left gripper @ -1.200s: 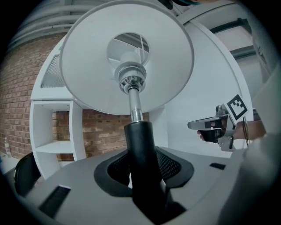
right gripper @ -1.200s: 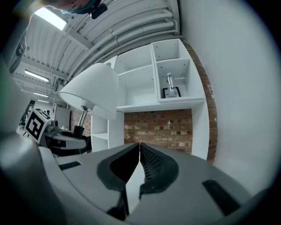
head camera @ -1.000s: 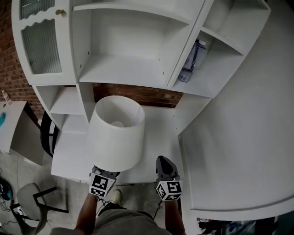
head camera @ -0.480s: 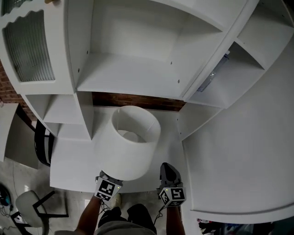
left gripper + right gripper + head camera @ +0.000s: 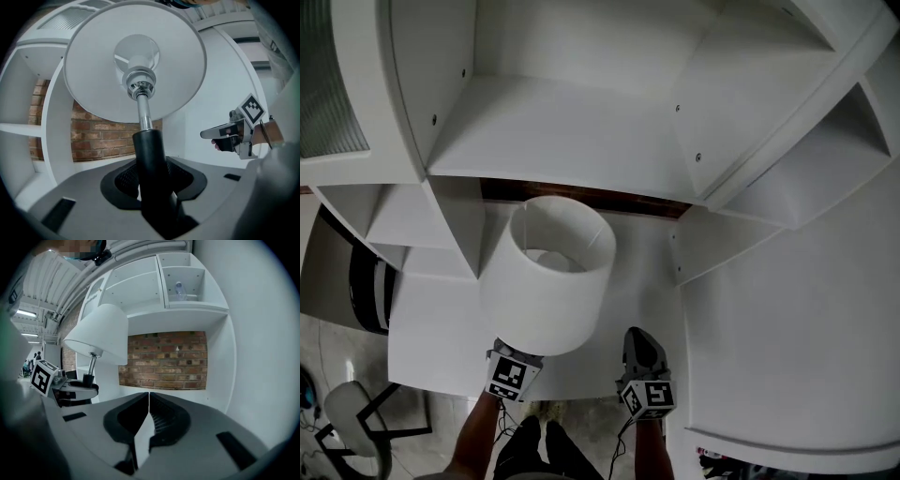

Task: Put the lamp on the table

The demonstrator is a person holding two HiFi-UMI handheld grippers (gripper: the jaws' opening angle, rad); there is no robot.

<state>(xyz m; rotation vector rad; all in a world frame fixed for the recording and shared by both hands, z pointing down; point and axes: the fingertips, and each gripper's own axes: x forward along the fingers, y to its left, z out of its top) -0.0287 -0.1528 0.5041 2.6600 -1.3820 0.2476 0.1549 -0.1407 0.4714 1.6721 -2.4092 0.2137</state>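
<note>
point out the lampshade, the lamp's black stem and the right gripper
lampshade [image 5: 546,286], head view, its outer side wall
black stem [image 5: 149,159], left gripper view, the part gripped between the jaws
right gripper [image 5: 148,397], right gripper view, where its closed fingertips meet

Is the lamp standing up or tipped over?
Upright. The left gripper holds the lamp by its black stem, and the white shade sits straight above.

A home-like study nook: white shelving unit [image 5: 581,131] with built-in table [image 5: 431,328] against brick wall [image 5: 164,359].
</note>
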